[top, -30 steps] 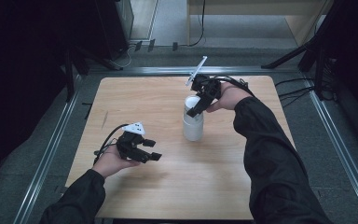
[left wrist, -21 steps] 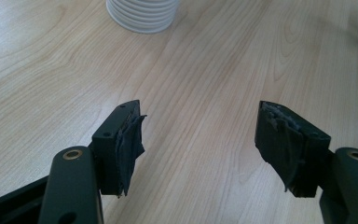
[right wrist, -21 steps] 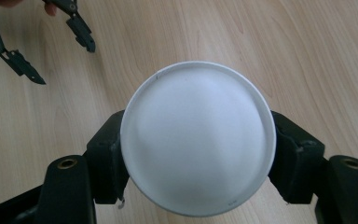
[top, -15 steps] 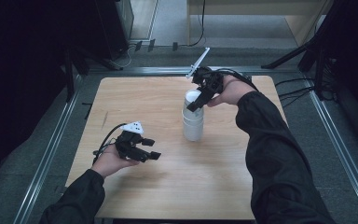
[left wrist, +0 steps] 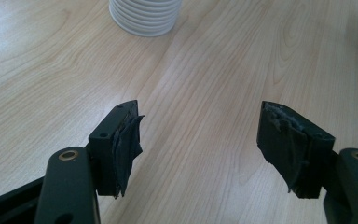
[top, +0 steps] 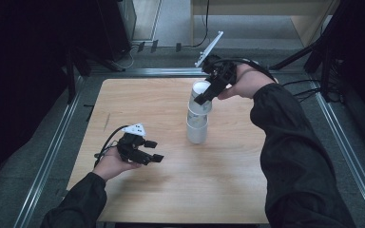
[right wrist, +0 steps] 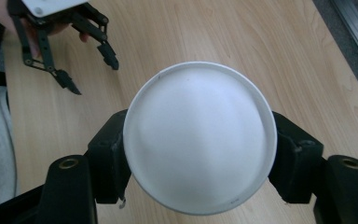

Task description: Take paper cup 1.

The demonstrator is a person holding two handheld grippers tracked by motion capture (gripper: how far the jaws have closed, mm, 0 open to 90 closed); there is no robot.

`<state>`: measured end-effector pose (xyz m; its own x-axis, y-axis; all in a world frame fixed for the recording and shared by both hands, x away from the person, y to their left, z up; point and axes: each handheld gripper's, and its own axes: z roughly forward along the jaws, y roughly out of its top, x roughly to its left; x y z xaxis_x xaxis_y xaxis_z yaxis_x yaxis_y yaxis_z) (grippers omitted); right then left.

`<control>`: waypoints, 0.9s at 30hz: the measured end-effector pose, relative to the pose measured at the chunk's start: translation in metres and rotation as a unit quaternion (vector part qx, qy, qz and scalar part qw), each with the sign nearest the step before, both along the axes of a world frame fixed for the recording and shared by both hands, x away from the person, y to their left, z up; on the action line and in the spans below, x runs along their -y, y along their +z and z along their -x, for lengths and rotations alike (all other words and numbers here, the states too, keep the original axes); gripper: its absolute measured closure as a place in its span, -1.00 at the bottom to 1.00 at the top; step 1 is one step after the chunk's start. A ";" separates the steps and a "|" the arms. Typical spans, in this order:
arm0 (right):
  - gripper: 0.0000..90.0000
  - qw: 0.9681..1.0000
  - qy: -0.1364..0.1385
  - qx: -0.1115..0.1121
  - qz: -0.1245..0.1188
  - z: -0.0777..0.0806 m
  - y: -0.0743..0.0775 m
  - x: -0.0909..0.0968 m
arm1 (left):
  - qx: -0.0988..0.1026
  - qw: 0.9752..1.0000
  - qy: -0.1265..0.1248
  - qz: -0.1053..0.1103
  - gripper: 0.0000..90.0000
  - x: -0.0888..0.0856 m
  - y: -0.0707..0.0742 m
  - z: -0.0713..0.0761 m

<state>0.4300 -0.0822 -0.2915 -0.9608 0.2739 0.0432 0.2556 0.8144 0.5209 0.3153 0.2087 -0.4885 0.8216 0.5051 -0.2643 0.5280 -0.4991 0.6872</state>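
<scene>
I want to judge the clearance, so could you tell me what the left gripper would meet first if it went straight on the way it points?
Probably the stack of white cups: the left gripper, jaws open and empty, points across bare table roughly toward it, though the stack sits somewhat to one side, so it might pass by.

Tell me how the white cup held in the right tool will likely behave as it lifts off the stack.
The white cup looks thin-walled, so it is probably light and may dent if the right tool squeezes hard. The stack beneath is tall and narrow, so it could tip if the cups stick together.
</scene>
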 end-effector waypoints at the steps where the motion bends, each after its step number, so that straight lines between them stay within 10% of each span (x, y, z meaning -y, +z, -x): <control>1: -0.27 1.000 0.002 0.001 -0.002 0.002 0.004 0.002 | 0.001 1.000 0.000 0.003 -0.34 0.000 0.000 0.000; 11: -0.25 1.000 0.012 0.016 -0.018 0.036 0.022 0.036 | 0.001 1.000 0.000 0.013 -0.37 -0.001 0.004 0.000; 27: -0.24 0.996 0.053 -0.024 -0.066 0.073 -0.061 0.040 | -0.002 0.999 -0.034 0.021 -0.50 0.010 0.017 -0.002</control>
<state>0.3570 -0.1227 -0.3529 -0.9799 0.1599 0.1196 0.1995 0.7628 0.6151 0.3176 0.1988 -0.4714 0.8519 0.4370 -0.2886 0.4976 -0.5038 0.7061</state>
